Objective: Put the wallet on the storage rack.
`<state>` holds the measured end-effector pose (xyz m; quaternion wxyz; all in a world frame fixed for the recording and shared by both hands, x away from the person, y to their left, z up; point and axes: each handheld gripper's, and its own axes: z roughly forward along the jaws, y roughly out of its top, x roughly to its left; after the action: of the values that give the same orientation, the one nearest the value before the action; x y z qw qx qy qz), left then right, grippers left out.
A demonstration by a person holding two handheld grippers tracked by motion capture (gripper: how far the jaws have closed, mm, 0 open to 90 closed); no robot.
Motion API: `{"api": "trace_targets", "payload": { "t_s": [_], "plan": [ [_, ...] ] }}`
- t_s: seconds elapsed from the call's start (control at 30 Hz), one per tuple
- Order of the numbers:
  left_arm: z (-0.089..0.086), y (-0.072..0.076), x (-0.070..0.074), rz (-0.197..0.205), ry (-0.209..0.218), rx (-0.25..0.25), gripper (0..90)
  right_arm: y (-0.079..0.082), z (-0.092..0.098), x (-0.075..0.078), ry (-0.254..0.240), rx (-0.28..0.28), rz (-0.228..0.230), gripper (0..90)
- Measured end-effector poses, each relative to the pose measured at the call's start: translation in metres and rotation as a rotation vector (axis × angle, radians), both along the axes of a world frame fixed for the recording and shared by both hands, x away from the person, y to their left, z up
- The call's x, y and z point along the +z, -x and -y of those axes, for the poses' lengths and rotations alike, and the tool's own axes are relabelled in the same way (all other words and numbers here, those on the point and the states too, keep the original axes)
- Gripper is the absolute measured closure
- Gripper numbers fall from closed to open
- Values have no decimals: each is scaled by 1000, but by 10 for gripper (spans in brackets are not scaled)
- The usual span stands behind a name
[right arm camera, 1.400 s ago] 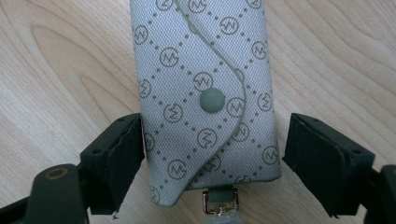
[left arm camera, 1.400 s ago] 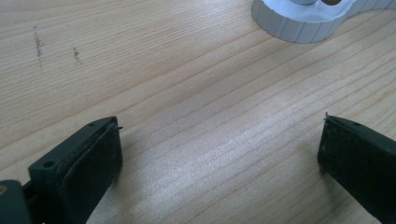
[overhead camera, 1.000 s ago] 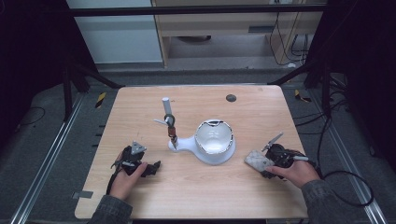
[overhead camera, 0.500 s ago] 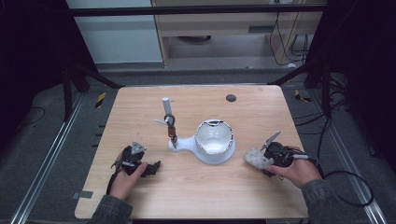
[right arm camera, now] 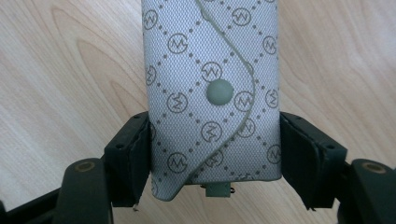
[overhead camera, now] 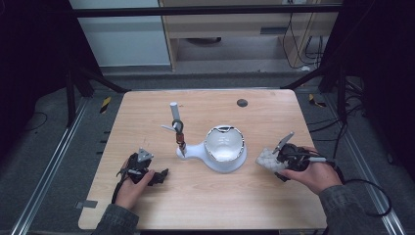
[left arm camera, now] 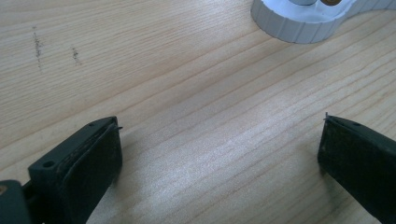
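Right tool (right arm camera: 215, 158) pinching the patterned pouch (right arm camera: 212, 93), left tool (left arm camera: 219, 154) spread and idle on the table (overhead camera: 205, 200).

Right jaws have just closed on the pouch's sides; its long axis runs straight out from the tool, snap button up. In the high view it sits at the table's right, just right of the white stand (overhead camera: 222, 152), so right hand is nearer. Pouch's far end is cut off; can't tell if it's clear of the table.
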<state>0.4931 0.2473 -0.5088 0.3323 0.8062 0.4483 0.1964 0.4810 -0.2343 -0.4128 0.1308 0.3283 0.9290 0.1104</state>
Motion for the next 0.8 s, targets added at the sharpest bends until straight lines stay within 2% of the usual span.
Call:
{"api": "trace_targets", "payload": {
  "t_s": [0.2, 0.43, 0.8],
  "plan": [
    [0, 0, 0, 1, -2, -1, 0, 2, -2, 18, 16, 13, 33, 309],
    [0, 0, 0, 1, -1, -1, 0, 1, -7, 32, 35, 27, 49, 310],
    [0, 0, 0, 0, -1, -1, 0, -3, -24, 56, 72, 67, 94, 310]
  ]
}}
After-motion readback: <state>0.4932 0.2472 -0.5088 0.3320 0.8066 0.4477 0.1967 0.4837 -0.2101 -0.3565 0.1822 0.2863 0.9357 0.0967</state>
